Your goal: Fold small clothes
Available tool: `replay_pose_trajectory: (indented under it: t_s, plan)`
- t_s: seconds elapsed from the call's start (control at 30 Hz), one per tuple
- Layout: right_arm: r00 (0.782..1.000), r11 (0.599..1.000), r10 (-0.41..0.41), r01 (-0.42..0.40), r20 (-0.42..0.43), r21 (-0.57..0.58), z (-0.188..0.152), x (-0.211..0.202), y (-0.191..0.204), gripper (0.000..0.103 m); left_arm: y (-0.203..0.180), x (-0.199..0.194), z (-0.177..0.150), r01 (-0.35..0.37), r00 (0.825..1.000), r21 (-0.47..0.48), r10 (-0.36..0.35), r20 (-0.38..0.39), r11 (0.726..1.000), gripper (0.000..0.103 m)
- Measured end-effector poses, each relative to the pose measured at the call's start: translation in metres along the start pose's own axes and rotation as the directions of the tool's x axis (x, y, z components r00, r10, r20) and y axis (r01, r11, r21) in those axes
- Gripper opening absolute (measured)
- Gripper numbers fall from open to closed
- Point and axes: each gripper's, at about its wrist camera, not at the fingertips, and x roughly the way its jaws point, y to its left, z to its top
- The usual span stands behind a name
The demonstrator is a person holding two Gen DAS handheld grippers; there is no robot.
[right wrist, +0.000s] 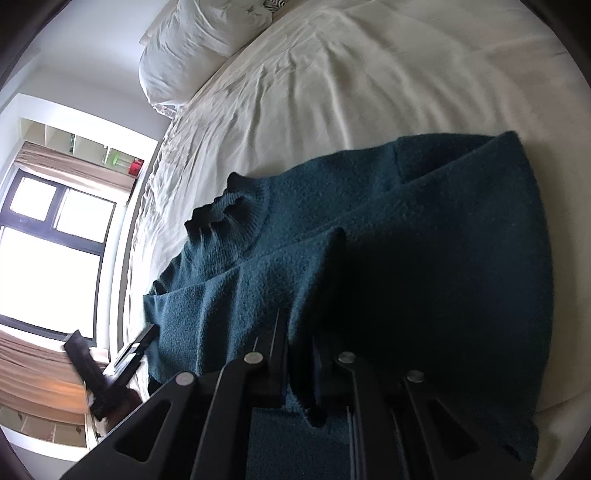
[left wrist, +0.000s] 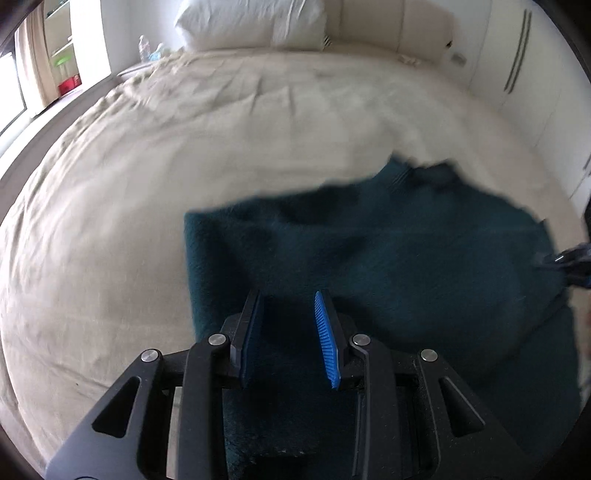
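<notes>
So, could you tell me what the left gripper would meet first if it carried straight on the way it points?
Most likely the dark teal sweater: the open left gripper points across it, with beige bed sheet beyond. Depth is unclear.

A wide bed (left wrist: 221, 129) with a wrinkled cream sheet filled the view. A white pillow (left wrist: 251, 22) lay at its head. A water bottle (left wrist: 144, 47) stood beside the bed. White wardrobe doors (left wrist: 517, 74) lined one side, and a dark-framed window (right wrist: 51, 236) glowed brightly opposite.
</notes>
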Motion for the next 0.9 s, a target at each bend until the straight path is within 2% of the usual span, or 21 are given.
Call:
replay_pose_trajectory:
  t_s: [0.07, 0.17, 0.43, 0.57, 0.7, 0.77, 0.8, 0.87, 0.9]
  plan:
    - [1.000, 1.000, 0.001, -0.001, -0.007, -0.010, 0.000, 0.004, 0.003, 0.013, 0.001, 0.003, -0.005, -0.046, 0.999, 0.022, 0.046, 0.018, 0.999, 0.028]
    - [1.000, 1.000, -0.005, 0.005, -0.011, -0.021, 0.001, 0.010, 0.008, 0.013, 0.007, 0.005, -0.010, -0.068, 0.997, 0.024, 0.068, 0.027, 0.997, 0.028]
    - [1.000, 0.999, 0.028, -0.028, 0.009, 0.038, -0.002, 0.003, -0.009, 0.010, 0.015, 0.002, -0.017, -0.074, 0.997, 0.040, 0.072, 0.037, 0.996, 0.030]
    - [0.999, 1.000, 0.015, -0.015, 0.029, 0.021, -0.007, -0.001, -0.013, 0.010, 0.019, -0.005, -0.013, -0.045, 0.998, 0.001, 0.045, 0.043, 0.999, 0.030]
    - [0.999, 0.999, 0.005, -0.007, 0.049, 0.043, -0.011, -0.008, -0.017, 0.010, 0.020, -0.018, 0.001, -0.027, 0.996, -0.045, 0.031, 0.081, 0.999, 0.030]
    - [0.998, 0.998, -0.016, 0.013, 0.055, 0.060, -0.012, -0.013, -0.020, 0.013, 0.017, -0.007, 0.004, -0.055, 0.998, -0.019, 0.056, 0.037, 0.998, 0.030]
    - [0.998, 0.997, -0.026, 0.021, 0.062, 0.077, -0.012, -0.016, -0.021, 0.018, 0.019, 0.003, 0.003, -0.061, 0.998, -0.017, 0.061, 0.001, 0.998, 0.030]
    - [0.990, 0.992, -0.090, 0.080, 0.112, 0.093, -0.011, -0.032, -0.019, 0.027, 0.027, 0.005, -0.001, -0.022, 0.999, -0.037, 0.024, 0.030, 0.999, 0.030]
    - [0.979, 0.989, -0.138, 0.126, 0.151, 0.082, -0.012, -0.043, -0.015, 0.035, 0.030, 0.003, -0.004, -0.007, 0.999, -0.041, 0.008, 0.040, 0.999, 0.030]
